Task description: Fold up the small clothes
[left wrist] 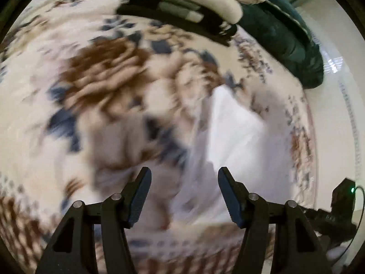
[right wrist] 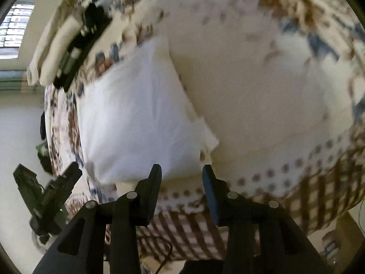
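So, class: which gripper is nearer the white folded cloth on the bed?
Right, probably. The right gripper hangs open just over the near edge of the white cloth; the left gripper, also open, sits off beside it.

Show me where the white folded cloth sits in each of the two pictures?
Left wrist view: the white cloth lies right of centre, blurred, above the right fingertip.
Right wrist view: it fills the left-centre, just above the fingertips.
Shared landmark: the cream and black stack of clothes beyond it on the floral bedspread.
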### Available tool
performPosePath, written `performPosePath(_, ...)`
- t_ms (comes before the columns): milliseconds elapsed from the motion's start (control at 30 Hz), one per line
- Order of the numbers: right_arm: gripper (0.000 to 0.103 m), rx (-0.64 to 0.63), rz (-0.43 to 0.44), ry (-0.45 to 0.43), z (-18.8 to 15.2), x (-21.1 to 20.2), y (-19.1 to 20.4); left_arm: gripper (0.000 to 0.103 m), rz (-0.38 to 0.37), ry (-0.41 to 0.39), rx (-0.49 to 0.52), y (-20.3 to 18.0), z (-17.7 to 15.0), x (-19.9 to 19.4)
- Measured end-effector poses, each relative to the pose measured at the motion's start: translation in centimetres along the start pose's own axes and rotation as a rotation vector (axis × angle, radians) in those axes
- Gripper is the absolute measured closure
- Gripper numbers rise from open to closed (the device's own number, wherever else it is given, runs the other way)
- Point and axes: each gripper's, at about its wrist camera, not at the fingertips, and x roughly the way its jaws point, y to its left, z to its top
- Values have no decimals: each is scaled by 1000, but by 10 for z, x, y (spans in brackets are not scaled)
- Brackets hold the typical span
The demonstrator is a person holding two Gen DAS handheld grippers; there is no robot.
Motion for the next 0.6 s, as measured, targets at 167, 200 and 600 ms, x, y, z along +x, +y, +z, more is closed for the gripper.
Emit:
performPosePath(167,64,-46,30,-99,53,0,15,50,-47,-7,110,-38,38,35)
performPosePath(200,64,-57,30,-112,65,4,19,69,-36,-13,148,-45,42,39)
performPosePath(600,101,-108,-6,-226,101,11,58,101,-86,-95,245,-67,69,22)
